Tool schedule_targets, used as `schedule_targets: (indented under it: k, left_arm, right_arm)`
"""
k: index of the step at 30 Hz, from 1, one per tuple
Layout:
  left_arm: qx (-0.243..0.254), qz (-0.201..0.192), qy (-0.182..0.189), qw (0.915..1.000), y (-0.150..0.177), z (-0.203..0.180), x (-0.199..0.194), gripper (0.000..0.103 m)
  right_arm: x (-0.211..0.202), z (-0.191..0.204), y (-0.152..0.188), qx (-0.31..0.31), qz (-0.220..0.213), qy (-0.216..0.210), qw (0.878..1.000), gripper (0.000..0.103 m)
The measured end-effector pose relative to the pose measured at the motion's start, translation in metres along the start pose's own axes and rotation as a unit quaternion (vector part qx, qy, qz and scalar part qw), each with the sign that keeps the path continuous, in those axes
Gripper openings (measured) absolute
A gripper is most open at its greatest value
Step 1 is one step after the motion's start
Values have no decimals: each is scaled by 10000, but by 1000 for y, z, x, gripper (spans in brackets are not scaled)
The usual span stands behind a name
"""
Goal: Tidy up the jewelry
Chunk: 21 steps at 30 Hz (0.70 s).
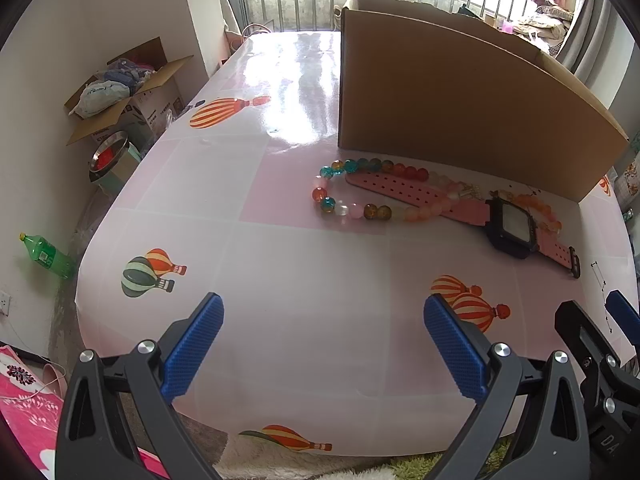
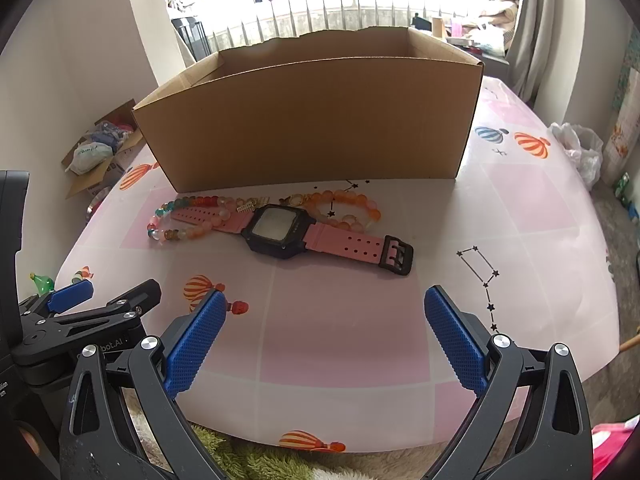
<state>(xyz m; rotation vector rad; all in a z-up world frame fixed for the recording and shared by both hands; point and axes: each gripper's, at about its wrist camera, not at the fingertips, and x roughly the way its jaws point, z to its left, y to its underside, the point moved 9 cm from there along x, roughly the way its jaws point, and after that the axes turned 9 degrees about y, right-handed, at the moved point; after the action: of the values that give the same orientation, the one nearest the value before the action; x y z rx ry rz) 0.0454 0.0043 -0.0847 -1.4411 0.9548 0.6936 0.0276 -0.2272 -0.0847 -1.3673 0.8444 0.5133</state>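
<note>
Here, a pink-strapped watch with a black square case (image 2: 276, 231) lies just before the open brown cardboard box (image 2: 312, 120), overlapping slippery, rolling multicoloured glass-bead bracelets (image 1: 360, 192); both grippers (image 1: 322, 344) (image 2: 322, 340) hover with fingers apart. The light, flexible strap looks the easiest hold.

A box (image 2: 308, 120) stood on the table (image 2: 540, 216). Just in front of it lay the watch (image 2: 280, 230), stretched out left to right. One bead ring (image 2: 180, 220) lay at the watch's left end, over its strap. Another bead ring (image 2: 352, 208) lay behind its right strap. Both grippers (image 1: 323, 344) (image 2: 323, 344) hung near the table's front edge, side by side.
</note>
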Motion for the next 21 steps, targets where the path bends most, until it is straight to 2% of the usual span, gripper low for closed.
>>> schedule_targets:
  k: [21]
  left_arm:
    - [-15,-10,-5,10000,2,2,-1,99]
  right_arm:
    - [0,1,0,4,10,1,10000,95]
